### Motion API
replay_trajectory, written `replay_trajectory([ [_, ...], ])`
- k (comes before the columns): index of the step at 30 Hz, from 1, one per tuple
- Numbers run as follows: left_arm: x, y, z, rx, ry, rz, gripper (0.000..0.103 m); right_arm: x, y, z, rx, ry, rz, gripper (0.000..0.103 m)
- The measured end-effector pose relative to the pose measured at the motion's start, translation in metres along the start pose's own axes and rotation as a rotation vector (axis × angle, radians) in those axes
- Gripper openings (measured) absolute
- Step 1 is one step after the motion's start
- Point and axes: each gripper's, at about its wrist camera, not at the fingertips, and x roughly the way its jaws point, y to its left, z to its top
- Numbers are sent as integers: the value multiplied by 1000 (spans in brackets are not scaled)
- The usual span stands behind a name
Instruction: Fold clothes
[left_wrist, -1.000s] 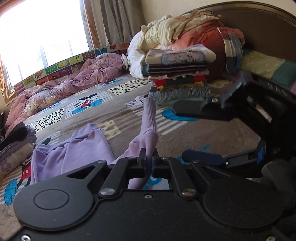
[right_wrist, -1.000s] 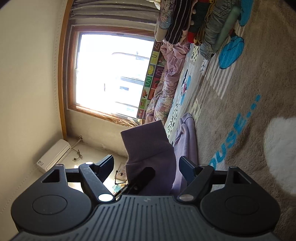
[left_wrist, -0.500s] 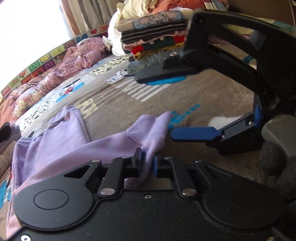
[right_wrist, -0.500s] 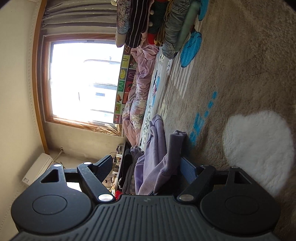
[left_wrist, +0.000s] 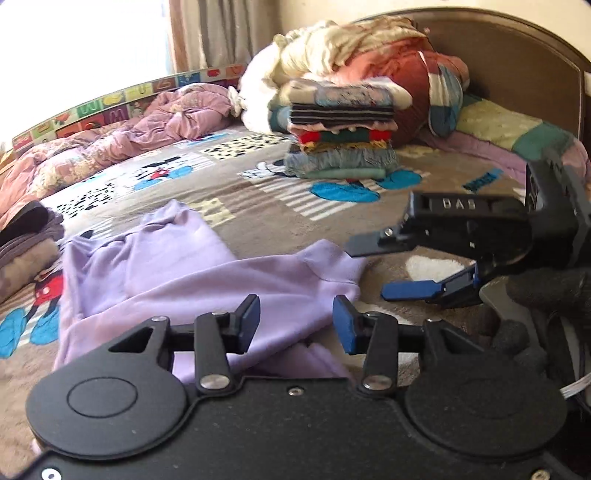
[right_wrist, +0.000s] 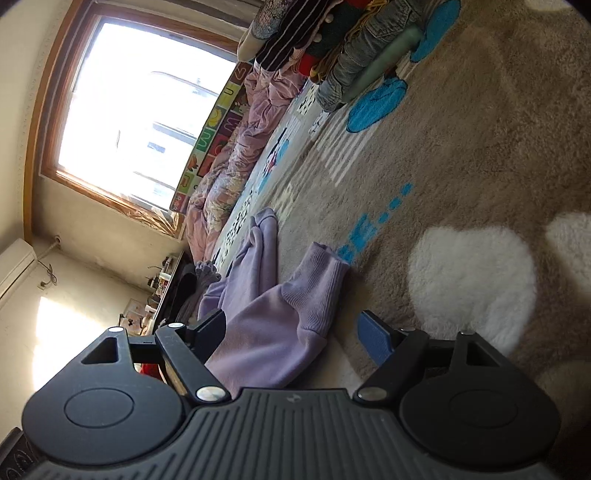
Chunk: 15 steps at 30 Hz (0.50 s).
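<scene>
Lying flat on the cartoon blanket (left_wrist: 258, 221), the purple sweatshirt (left_wrist: 177, 273) has one sleeve (right_wrist: 314, 280) drawn across its body, cuff toward the right. The left gripper (left_wrist: 296, 325) hangs just over it, fingers spread, gripping nothing; the right gripper (right_wrist: 291, 332) is likewise spread and empty beside the cuff. I'd judge this mid-fold: a fresh hold on an edge comes next. A folded stack (left_wrist: 343, 136) waits behind.
</scene>
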Motion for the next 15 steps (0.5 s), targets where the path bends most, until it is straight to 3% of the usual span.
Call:
replay_trajectory([
  [2, -19, 23, -4, -35, -19, 32, 44, 2, 3, -4, -29, 27, -29, 72],
  [8, -57, 82, -27, -66, -37, 136, 53, 11, 11, -11, -60, 35, -87, 70],
  [15, -67, 101, -57, -17, 6, 188, 58, 27, 19, -15, -100, -16, -136, 71],
])
